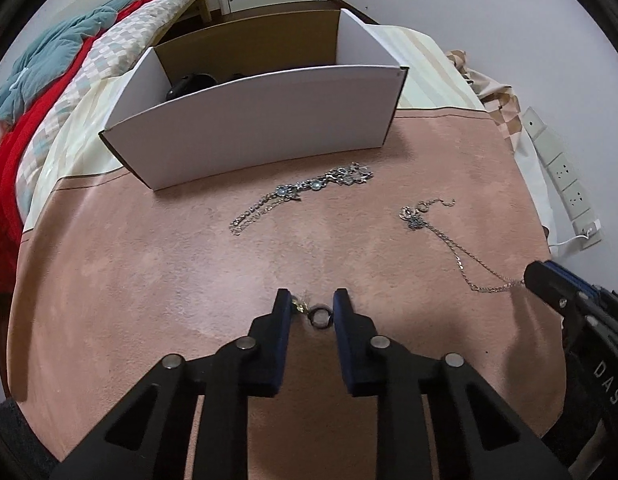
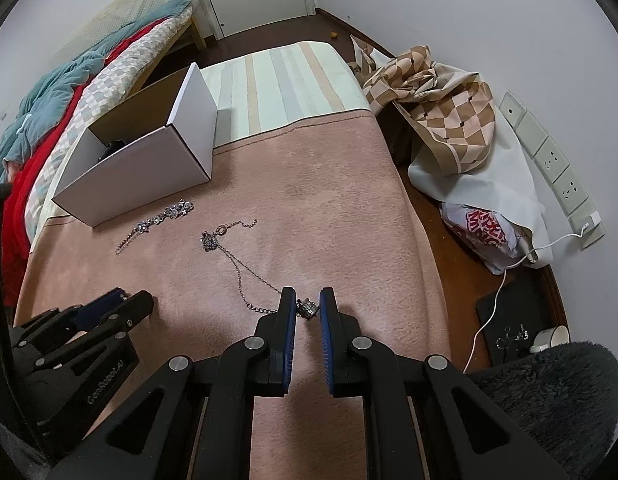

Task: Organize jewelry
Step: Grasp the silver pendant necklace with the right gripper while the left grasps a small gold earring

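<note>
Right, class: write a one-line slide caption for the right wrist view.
Right gripper, jaws open around the pendant end of a thin chain necklace on a pink blanket, white box beyond.

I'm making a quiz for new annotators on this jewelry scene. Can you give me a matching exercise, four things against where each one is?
Things:
1. small ring
2. white box
3. jeweled necklace
4. thin chain's pendant end

Places:
A. lying on the pink blanket just in front of the box
B. between the left gripper fingers
C. between the right gripper fingers
D. at the far edge of the pink blanket, open on top

Pairs: 1-B, 2-D, 3-A, 4-C
</note>
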Tool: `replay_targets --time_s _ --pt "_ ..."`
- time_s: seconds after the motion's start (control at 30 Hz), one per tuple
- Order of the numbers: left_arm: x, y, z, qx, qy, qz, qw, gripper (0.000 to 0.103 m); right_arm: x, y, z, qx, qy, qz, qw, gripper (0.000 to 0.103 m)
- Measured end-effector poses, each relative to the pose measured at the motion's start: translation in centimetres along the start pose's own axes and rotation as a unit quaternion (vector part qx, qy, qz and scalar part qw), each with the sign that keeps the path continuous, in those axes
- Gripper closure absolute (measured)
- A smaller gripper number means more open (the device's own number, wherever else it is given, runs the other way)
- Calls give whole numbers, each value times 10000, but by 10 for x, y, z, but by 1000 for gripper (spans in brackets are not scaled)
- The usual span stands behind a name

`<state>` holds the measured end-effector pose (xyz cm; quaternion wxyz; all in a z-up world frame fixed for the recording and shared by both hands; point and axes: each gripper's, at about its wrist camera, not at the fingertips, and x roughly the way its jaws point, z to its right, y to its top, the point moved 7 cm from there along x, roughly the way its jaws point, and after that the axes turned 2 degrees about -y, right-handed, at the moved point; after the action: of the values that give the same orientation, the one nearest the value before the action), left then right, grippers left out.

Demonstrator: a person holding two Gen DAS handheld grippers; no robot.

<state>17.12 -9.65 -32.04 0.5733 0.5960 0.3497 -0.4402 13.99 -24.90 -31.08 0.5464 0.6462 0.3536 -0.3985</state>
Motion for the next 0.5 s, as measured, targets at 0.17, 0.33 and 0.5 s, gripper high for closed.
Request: replay_targets --time_s 0.17,0.33,0.5 --pt "-3 -6 -6 -26 -150 -32 9999 97 -10 5 -2 28 61 110 9999 90" --pt "-14 -7 -12 -112 -242 6 9996 97 -25 13 -7 24 182 281 9994 90" --pt "-31 0 -19 -203 -329 166 9991 97 -42 25 -16 -4 329 448 9985 91"
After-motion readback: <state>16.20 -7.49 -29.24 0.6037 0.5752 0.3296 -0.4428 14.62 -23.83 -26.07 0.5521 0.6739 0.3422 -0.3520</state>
